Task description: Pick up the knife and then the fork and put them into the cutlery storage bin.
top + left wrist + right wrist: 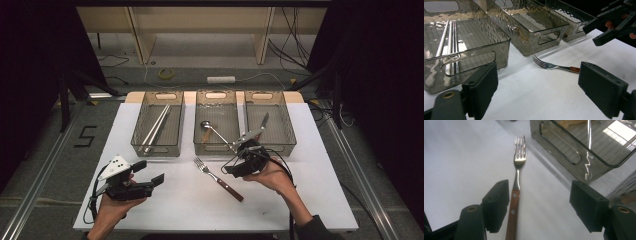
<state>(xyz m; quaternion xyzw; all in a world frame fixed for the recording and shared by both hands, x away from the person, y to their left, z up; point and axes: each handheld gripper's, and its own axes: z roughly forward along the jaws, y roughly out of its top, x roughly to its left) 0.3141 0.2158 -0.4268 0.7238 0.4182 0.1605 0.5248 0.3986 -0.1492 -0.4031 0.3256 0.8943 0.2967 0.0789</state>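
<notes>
A fork [218,178] with a brown wooden handle lies on the white table top [175,200], tines toward the trays. My right gripper [229,170] hangs over its handle end. In the right gripper view the jaws stand open [539,195], and the fork [517,170] runs between them, close beside the left-hand jaw, with nothing pressing on it. My left gripper [151,171] is held at the table's left front, open and holding nothing [539,80]. Its view looks across at the fork [551,66] and the right gripper [592,33].
Three clear smoked trays stand in a row at the back. The left tray [137,136] holds metal chopsticks [156,126]. The middle tray [198,145] holds a spoon [212,128], and the right tray [289,135] holds a knife [263,121]. Bare white surface lies in front.
</notes>
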